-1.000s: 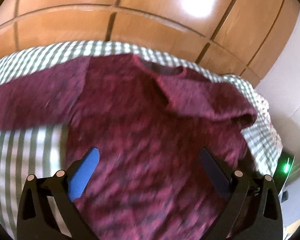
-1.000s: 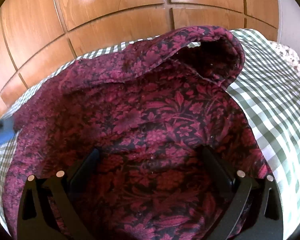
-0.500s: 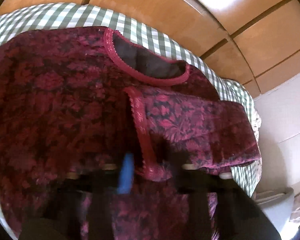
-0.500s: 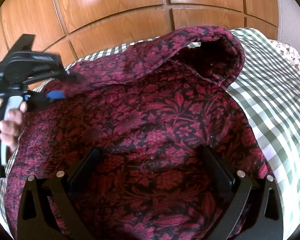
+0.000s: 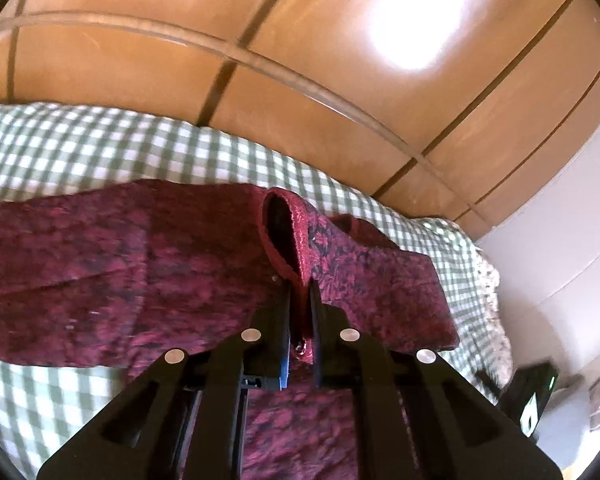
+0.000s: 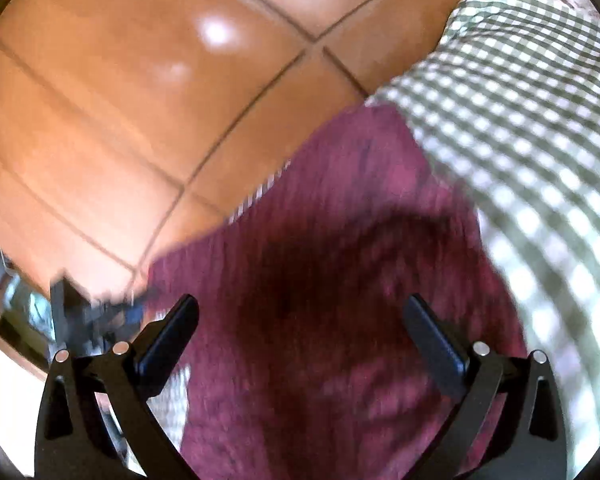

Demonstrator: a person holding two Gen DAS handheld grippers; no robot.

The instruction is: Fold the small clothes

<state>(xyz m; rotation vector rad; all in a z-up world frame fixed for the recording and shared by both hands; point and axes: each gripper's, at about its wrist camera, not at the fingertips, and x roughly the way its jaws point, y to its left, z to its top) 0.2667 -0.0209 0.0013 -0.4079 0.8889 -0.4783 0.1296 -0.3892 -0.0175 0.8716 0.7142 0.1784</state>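
My left hand-held gripper point(image 5: 300, 300) pinches the maroon floral garment's point(image 5: 140, 272) trimmed edge; my right hand-held gripper point(image 6: 300, 320) gapes empty, its view motion-blurred.

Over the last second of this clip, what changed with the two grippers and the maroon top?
The left gripper went from wide open to shut on the trimmed edge of the maroon top, lifting it. The right gripper swung its view toward the wooden panels. Unchanged: right gripper open and empty, top on the checked sheet.

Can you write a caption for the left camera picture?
Left hand-held gripper pinches the maroon top on a checked cloth.
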